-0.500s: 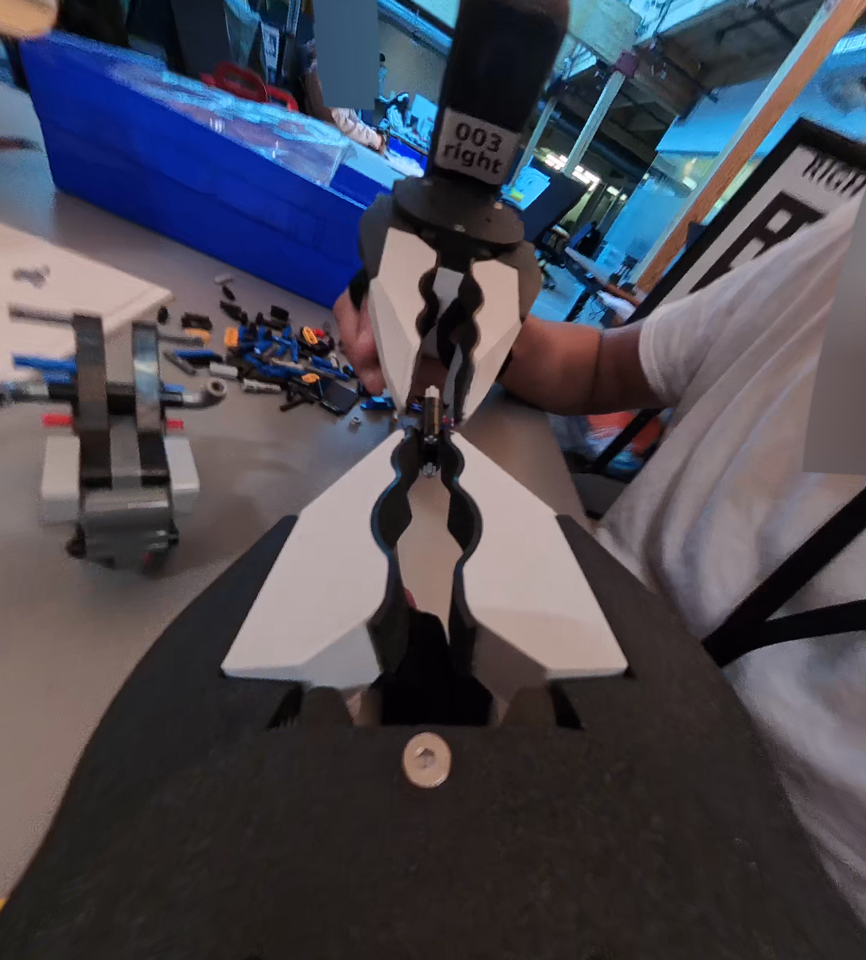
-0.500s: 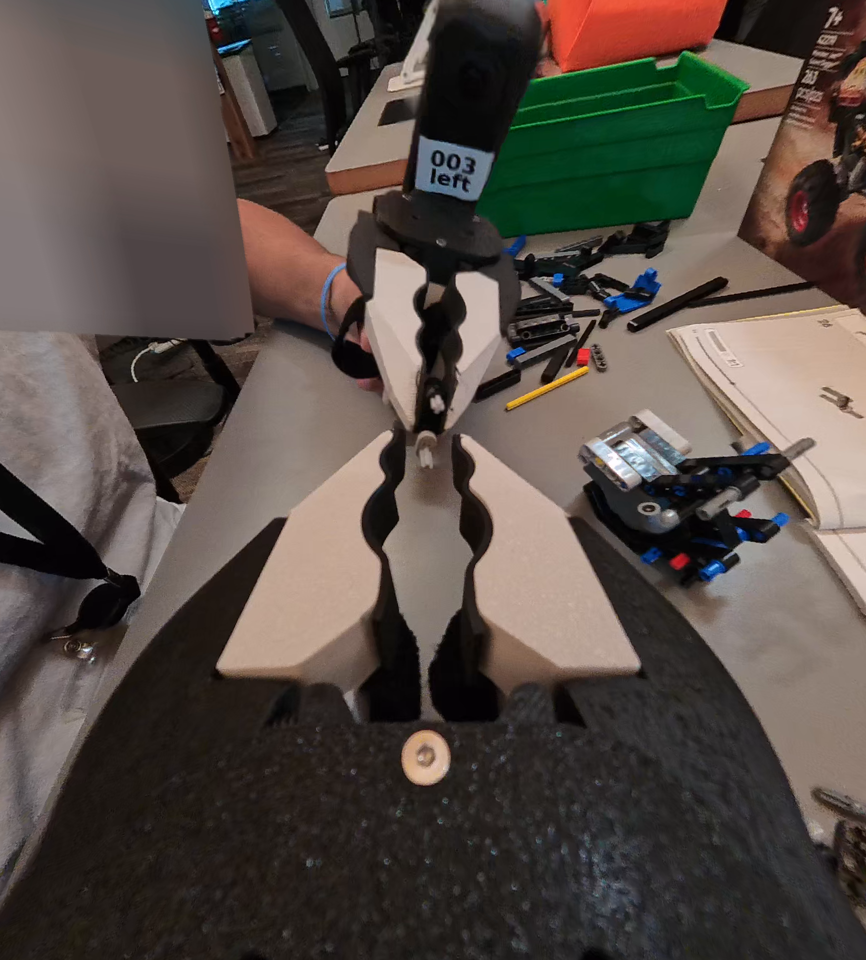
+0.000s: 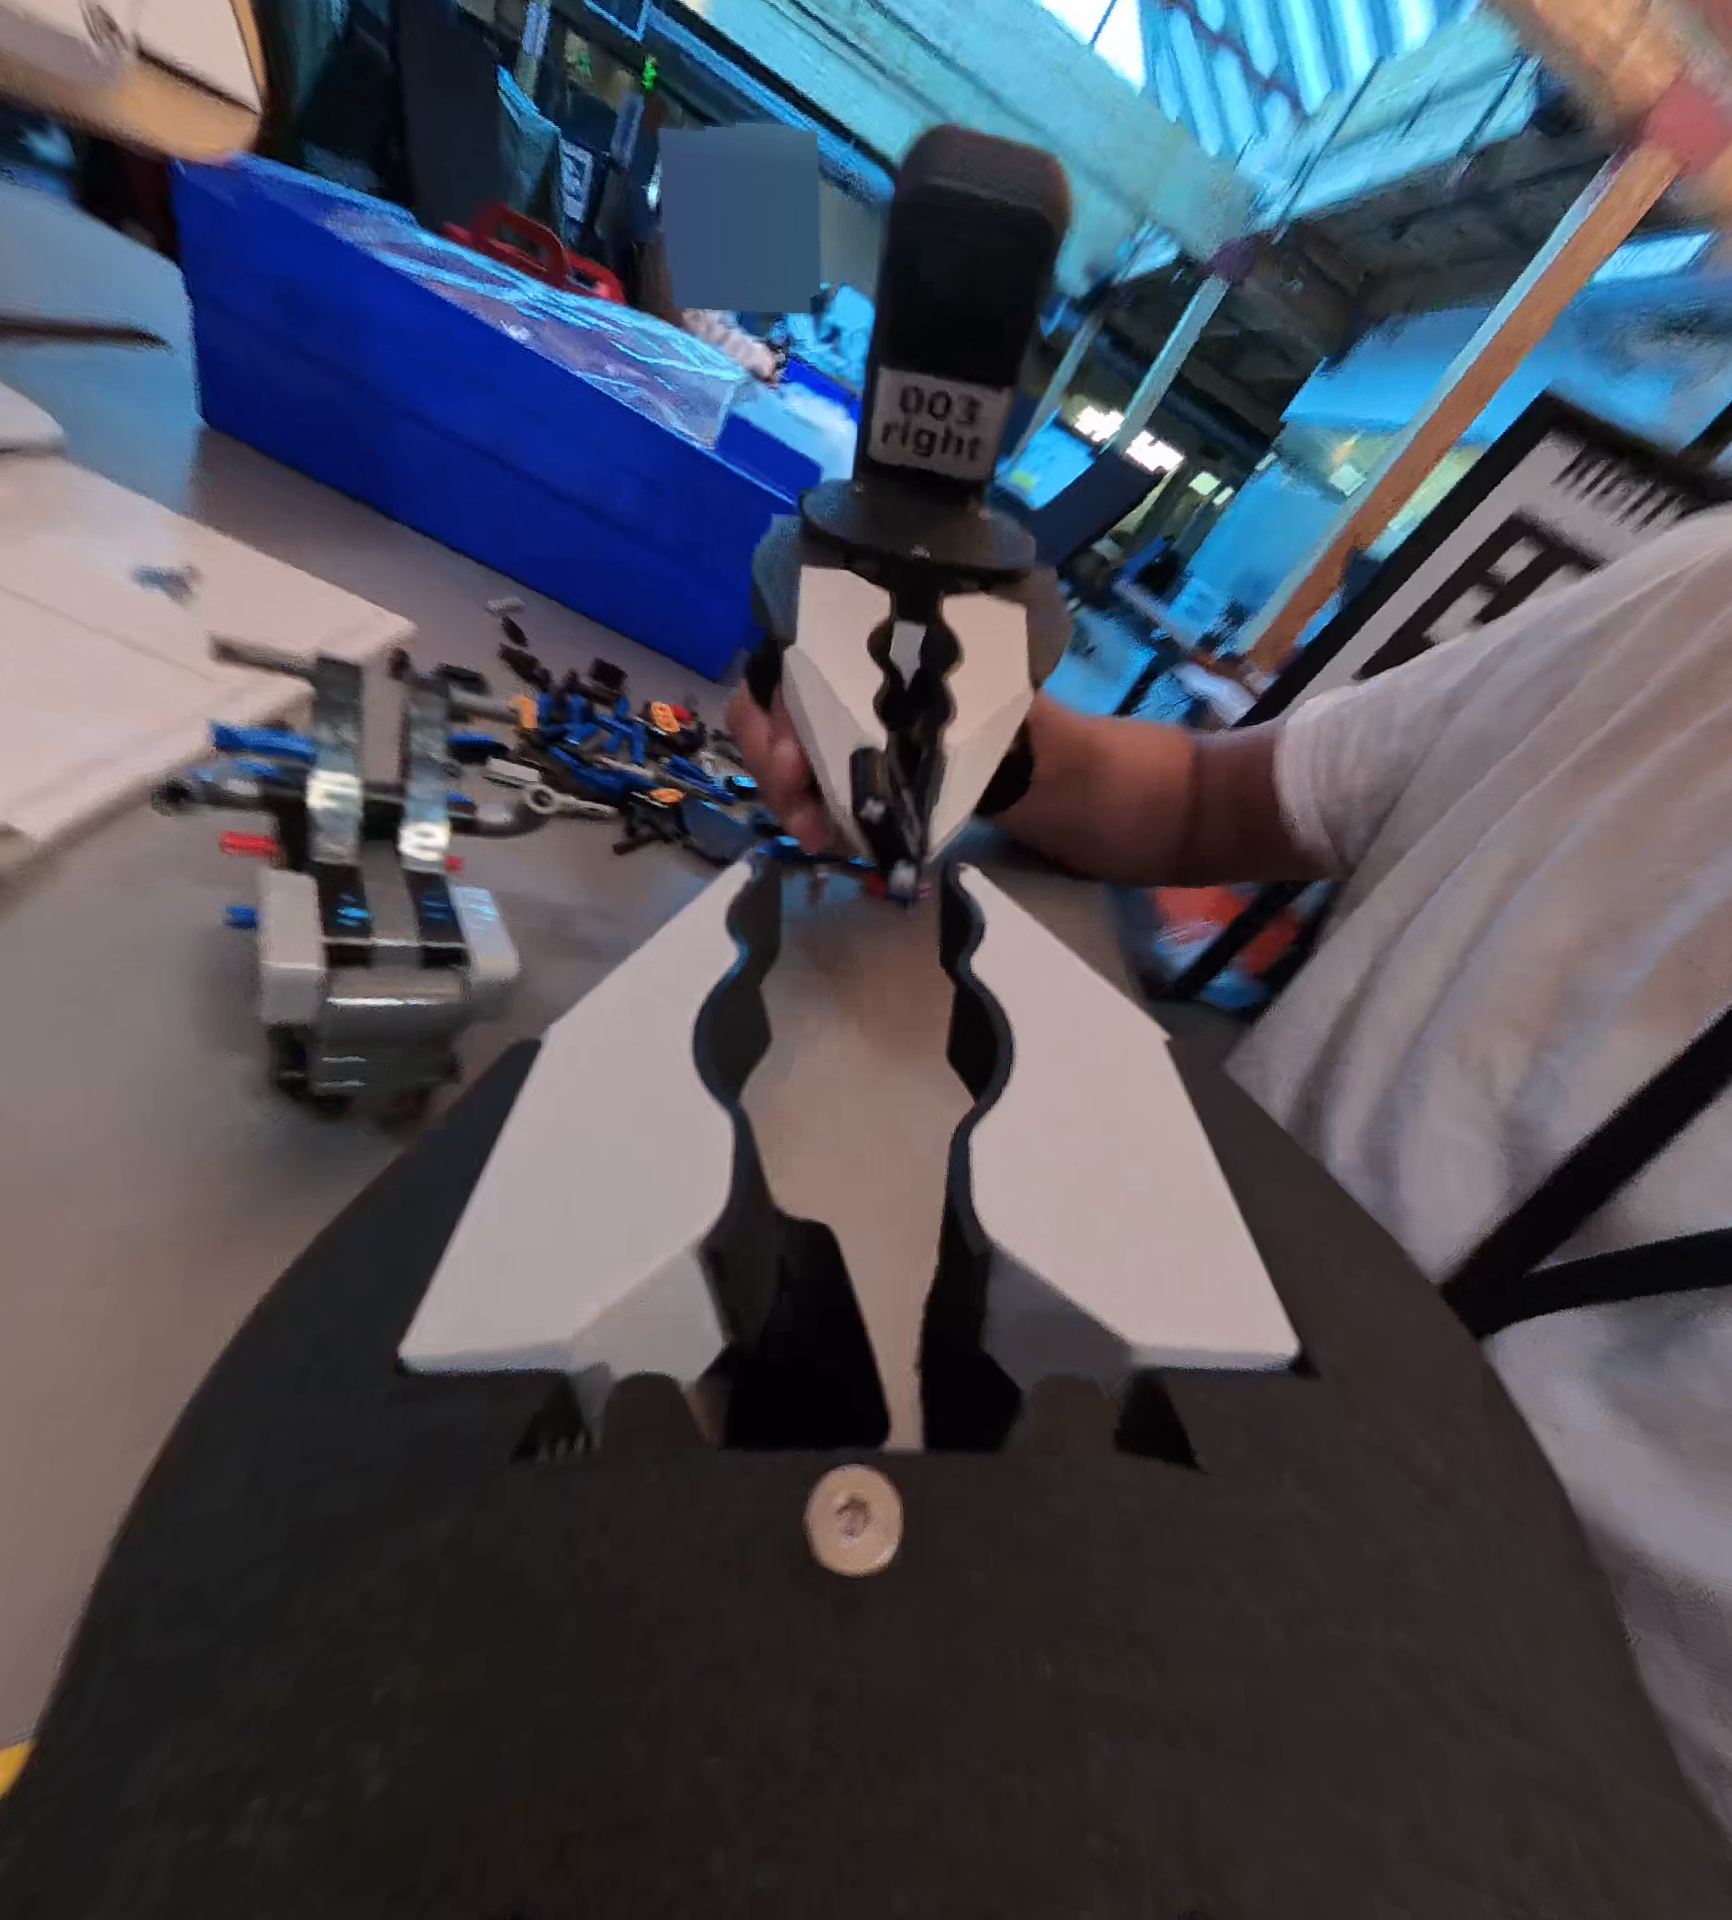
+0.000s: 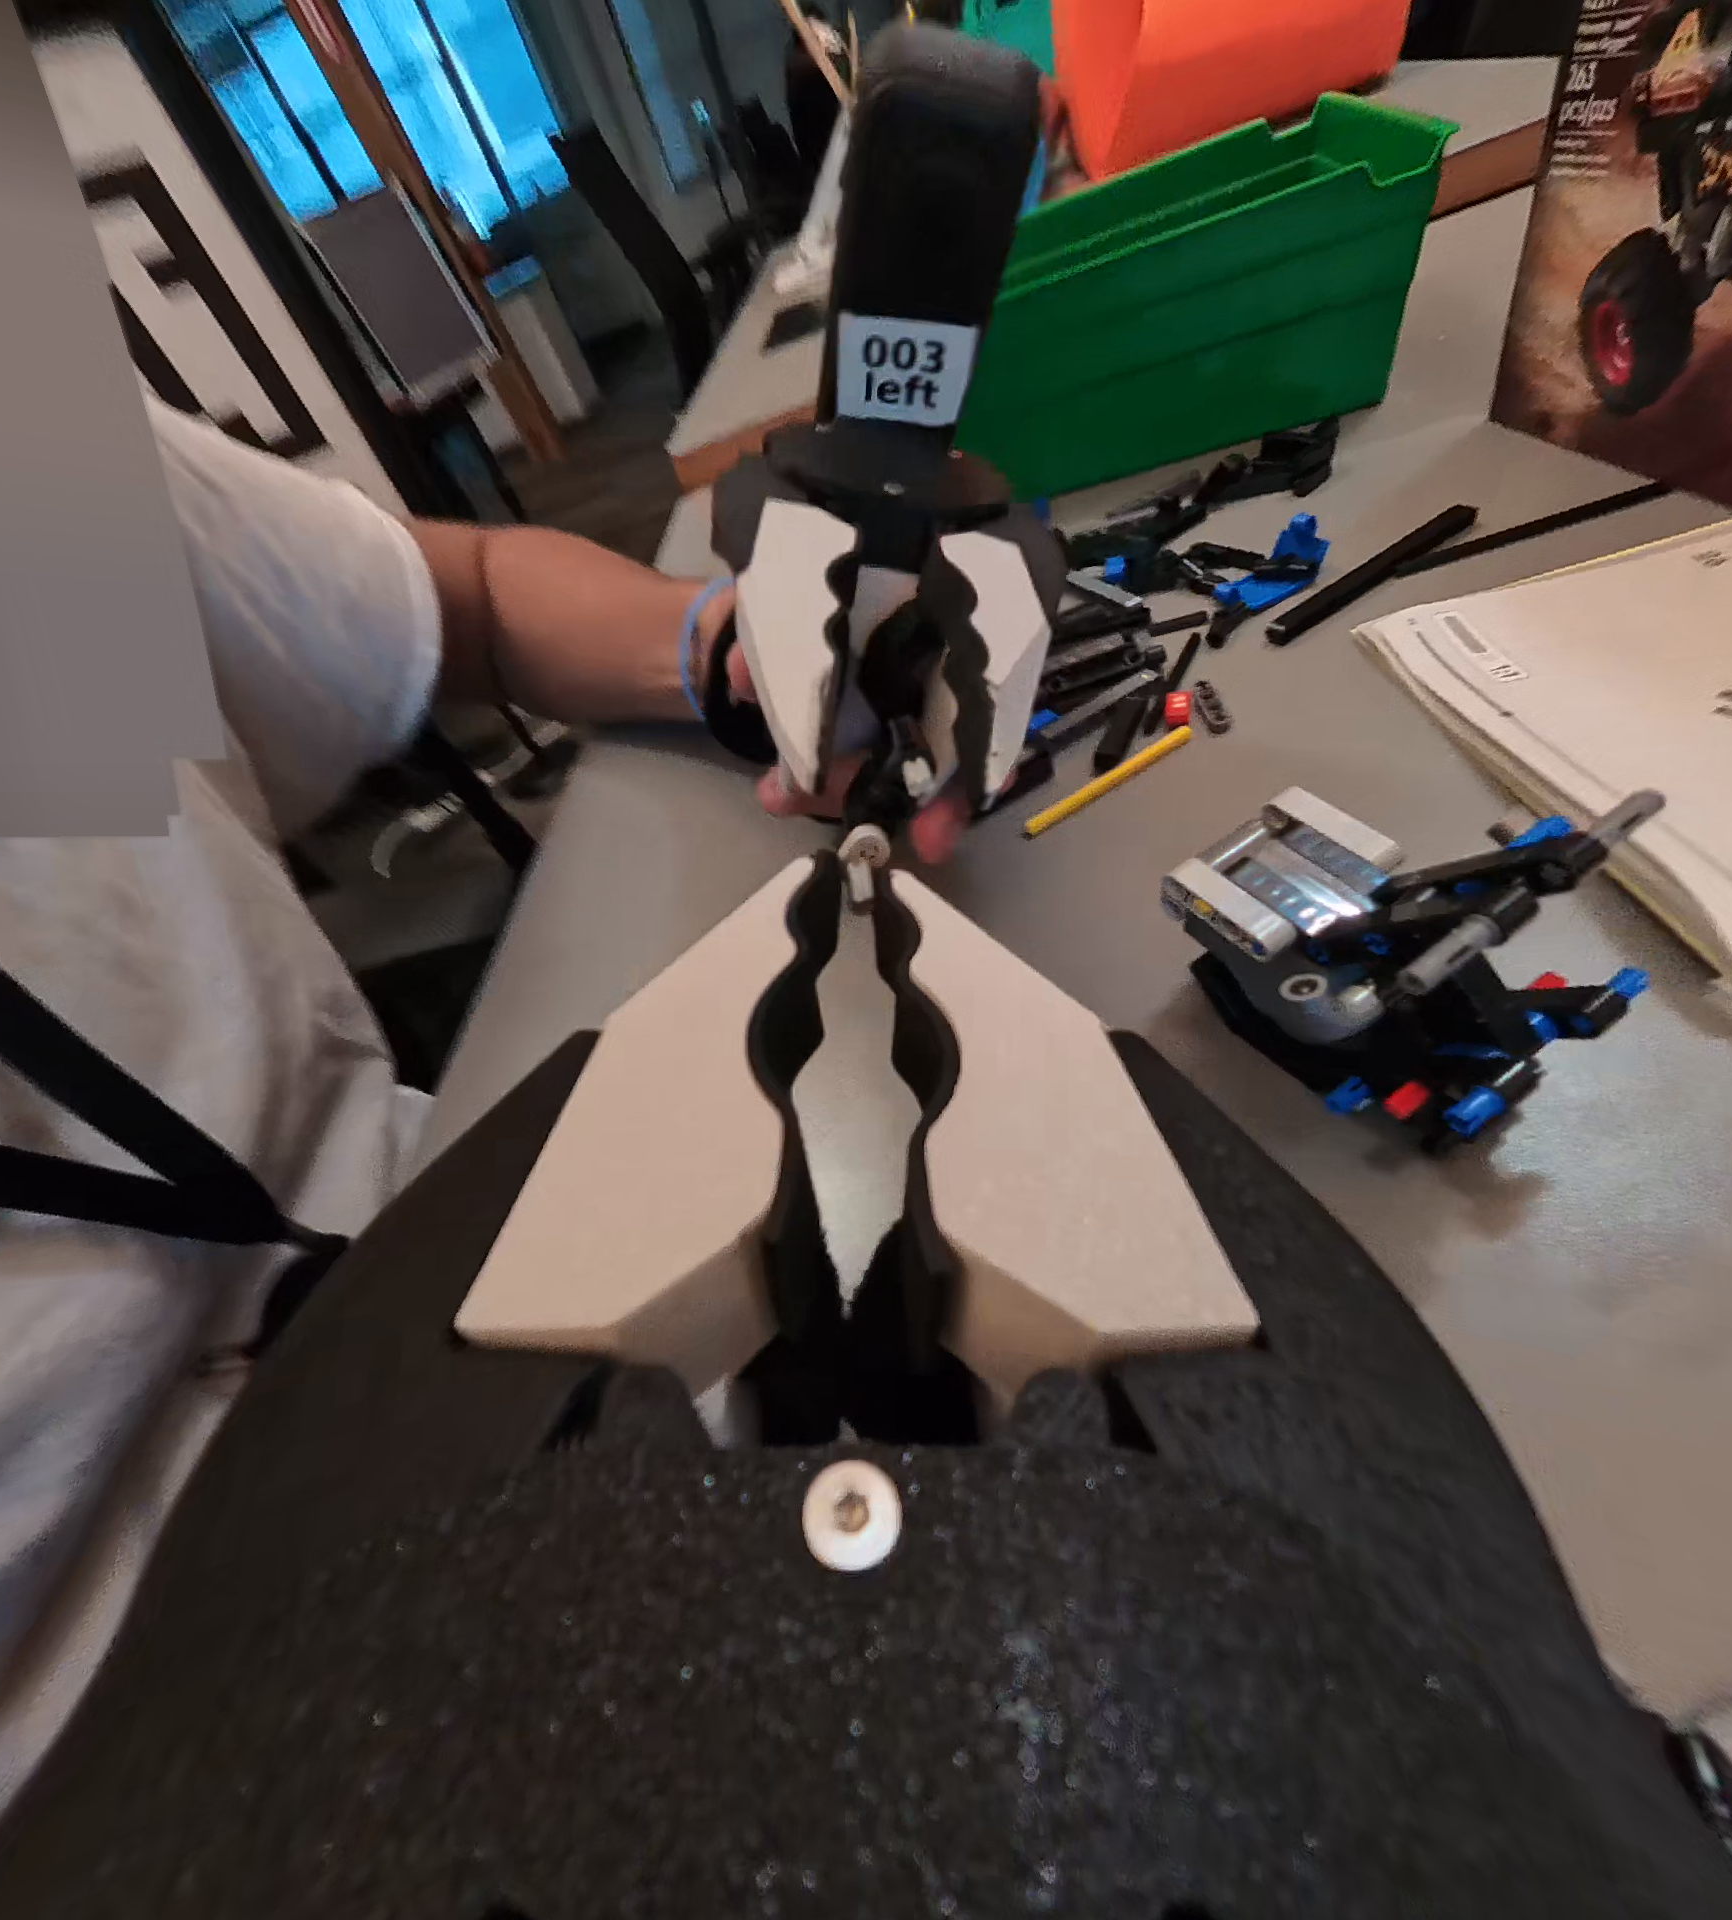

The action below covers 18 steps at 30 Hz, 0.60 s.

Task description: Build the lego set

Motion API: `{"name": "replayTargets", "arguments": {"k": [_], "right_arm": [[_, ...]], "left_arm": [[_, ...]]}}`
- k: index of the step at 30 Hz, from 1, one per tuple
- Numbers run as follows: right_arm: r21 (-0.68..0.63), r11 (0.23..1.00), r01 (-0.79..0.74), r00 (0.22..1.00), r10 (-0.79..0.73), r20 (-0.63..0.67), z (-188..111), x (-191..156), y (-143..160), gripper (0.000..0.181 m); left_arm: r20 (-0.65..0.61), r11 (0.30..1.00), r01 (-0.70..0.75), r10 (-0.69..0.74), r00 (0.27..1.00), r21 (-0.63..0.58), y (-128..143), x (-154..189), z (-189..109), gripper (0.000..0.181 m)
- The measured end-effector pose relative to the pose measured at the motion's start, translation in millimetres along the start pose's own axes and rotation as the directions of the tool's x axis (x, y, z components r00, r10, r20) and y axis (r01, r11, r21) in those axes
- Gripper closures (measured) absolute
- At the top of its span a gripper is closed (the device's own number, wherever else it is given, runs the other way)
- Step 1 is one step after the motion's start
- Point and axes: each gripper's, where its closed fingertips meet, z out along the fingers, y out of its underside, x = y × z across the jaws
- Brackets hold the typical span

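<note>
A clear plastic sheet is lying in the blue bin behind the half-built lego model on the grey surface, while the green bin's contents are hidden. Left of the model, the right gripper is clenching a small grey pin tip to tip with the left gripper, which is standing released around nothing.

Desk: grey, matte top; carries the work.
Second desk: far, grey top with wood-coloured edge, set apart from the first.
Floor: dark wood planks, seen between the two desks.
Post: slanted wooden beam, far right in the left wrist view.
Windows: far left in the right wrist view, bluish daylight behind dark frames.
Ceiling: high, bright panels; detail blurred.
</note>
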Motion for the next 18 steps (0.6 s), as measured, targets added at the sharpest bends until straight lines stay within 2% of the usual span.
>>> {"name": "replayTargets", "arguments": {"k": [2,4,8,10,18], "right_arm": [[0.046,0.996,-0.08,0.994,0.076,0.072,-6,-3,-7,0.176],[0.056,0.985,-0.163,0.974,0.152,0.171,-8,-11,-10,0.176],[0.038,0.96,-0.278,0.926,0.258,0.277,-5,-20,-8,0.176],[0.028,0.949,-0.315,0.906,0.292,0.305,-1,-23,-6,0.176],[-0.002,0.943,-0.334,0.884,0.314,0.347,6,-32,-1,0.176]], "left_arm": [[0.069,0.984,-0.173,0.176,0.982,-0.04,1,-3,-3,0.149],[0.139,0.936,-0.342,0.35,0.926,-0.083,3,-4,-1,0.144],[0.268,0.778,-0.614,0.625,0.734,-0.131,0,3,3,0.137],[0.279,0.736,-0.665,0.669,0.688,-0.126,-2,12,4,0.136],[0.246,0.696,-0.702,0.714,0.656,-0.148,4,22,8,0.159]]}}
